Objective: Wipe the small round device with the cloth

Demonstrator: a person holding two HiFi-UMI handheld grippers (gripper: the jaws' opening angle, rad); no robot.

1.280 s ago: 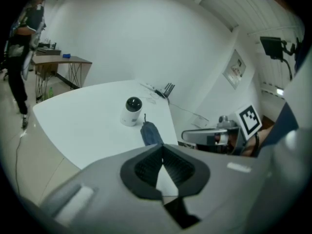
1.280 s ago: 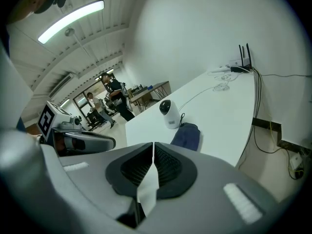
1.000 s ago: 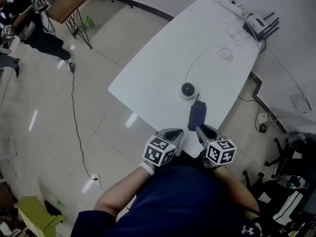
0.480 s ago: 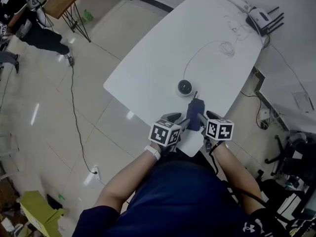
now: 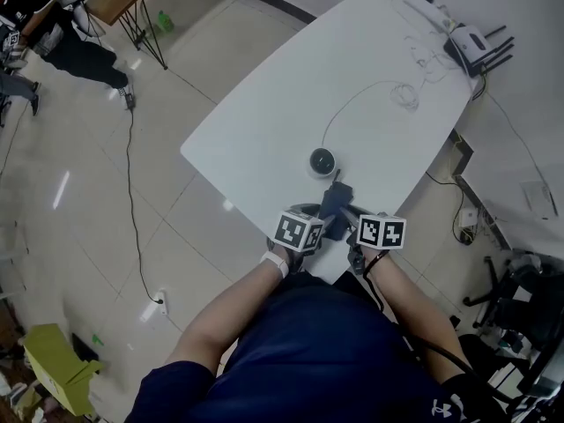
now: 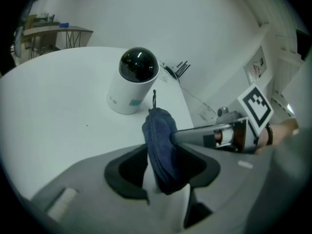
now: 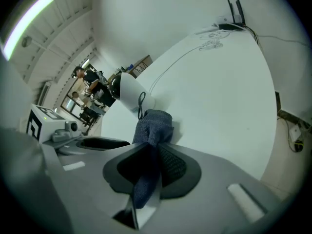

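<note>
Head view, from left to right: the left tongs [image 5: 317, 214], the dark blue cloth of soft fabric [image 5: 336, 199] and the right tongs [image 5: 346, 211] meet at the near edge of the white rounded bench [image 5: 264, 104]. Just behind the cloth, apart from it, stands the small round white device with a glossy black dome [image 5: 322, 160]. A thin white cable [image 5: 350, 101] runs from it toward the far right of the bench.

Left gripper view shows the left tongs wide apart. Their jaws have just been opening, and the cloth is between them, but the pads do not press on it. Right gripper view shows the right tongs closed on the bunched cloth. Their jaws have just been closing, the fabric is pinched between the pads, and a rounded wad sticks out in front, toward the device.

In my judgement the cloth is light and limp and folds under its own weight. So it is best held at the bunched middle, as the right tongs hold it now, with the free wad as wiping face. The device looks light, hard and smooth. The glossy dome is probably slippery, and the device may tip if pushed from one side. It is better to steady it low on the white body, not at the dome.
</note>
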